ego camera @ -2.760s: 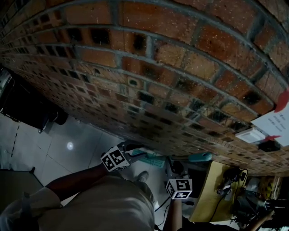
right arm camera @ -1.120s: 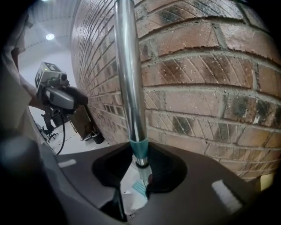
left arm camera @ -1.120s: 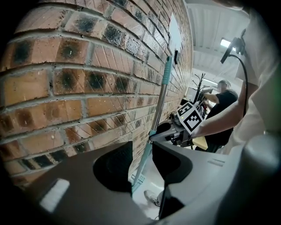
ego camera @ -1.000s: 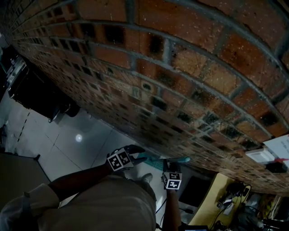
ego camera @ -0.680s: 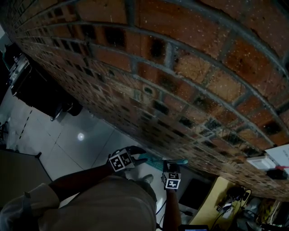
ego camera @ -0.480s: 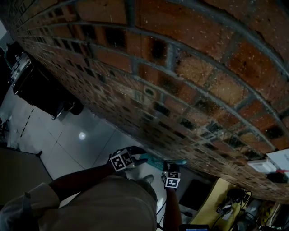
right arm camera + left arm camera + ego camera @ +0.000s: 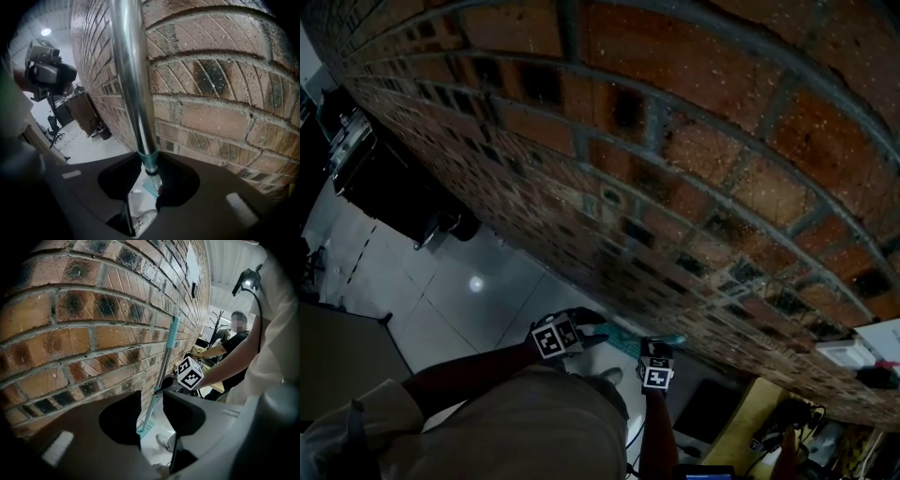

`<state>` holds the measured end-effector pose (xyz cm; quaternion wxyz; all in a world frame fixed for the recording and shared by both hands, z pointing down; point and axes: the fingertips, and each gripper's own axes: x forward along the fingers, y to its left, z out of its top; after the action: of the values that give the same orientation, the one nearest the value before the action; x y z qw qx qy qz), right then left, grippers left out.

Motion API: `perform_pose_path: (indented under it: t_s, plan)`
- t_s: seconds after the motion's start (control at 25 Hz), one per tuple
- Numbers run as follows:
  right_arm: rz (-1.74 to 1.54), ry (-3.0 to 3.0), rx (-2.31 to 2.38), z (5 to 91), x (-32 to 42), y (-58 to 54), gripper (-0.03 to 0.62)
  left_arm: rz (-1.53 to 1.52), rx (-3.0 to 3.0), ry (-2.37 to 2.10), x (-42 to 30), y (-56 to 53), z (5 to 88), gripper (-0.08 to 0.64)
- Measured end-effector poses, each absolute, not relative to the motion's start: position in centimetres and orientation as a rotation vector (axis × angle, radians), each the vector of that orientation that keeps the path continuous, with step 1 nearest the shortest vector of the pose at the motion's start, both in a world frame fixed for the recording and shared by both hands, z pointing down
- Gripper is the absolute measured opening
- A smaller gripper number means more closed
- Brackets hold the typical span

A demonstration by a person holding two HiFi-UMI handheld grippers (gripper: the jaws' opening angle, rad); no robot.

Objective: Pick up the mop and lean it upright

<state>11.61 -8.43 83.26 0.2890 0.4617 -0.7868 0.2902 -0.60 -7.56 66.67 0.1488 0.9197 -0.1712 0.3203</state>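
The mop stands nearly upright against the brick wall (image 7: 93, 333). Its silver pole (image 7: 132, 70) has a teal collar (image 7: 150, 161) and a teal top grip (image 7: 174, 329), and its head (image 7: 143, 430) rests on the floor. My right gripper (image 7: 151, 174) is shut on the pole just below the collar; in the left gripper view its marker cube (image 7: 189, 373) shows beside the pole. My left gripper (image 7: 151, 404) is open with nothing between its jaws, a little way from the mop. In the head view both grippers, left (image 7: 589, 334) and right (image 7: 654, 351), are low by the wall.
The brick wall (image 7: 675, 141) fills most of the head view. A dark cabinet (image 7: 394, 187) stands against it at the left on pale floor tiles (image 7: 459, 300). A yellow desk (image 7: 741, 412) lies at lower right. Another person (image 7: 236, 341) sits at a desk beyond.
Since the earliest frame my right gripper has moved left, closer to the left one, bringing the mop along the wall. Over the last second both grippers have barely moved.
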Motion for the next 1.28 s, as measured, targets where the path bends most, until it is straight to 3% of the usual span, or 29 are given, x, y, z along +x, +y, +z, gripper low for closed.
perform_pose_path:
  t_s: [1.28]
  plan:
    - [0.828, -1.980, 1.120, 91.1, 12.1, -7.9, 0.110, 1.013, 2.541, -0.500, -2.3, -6.7, 69.2, 0.166]
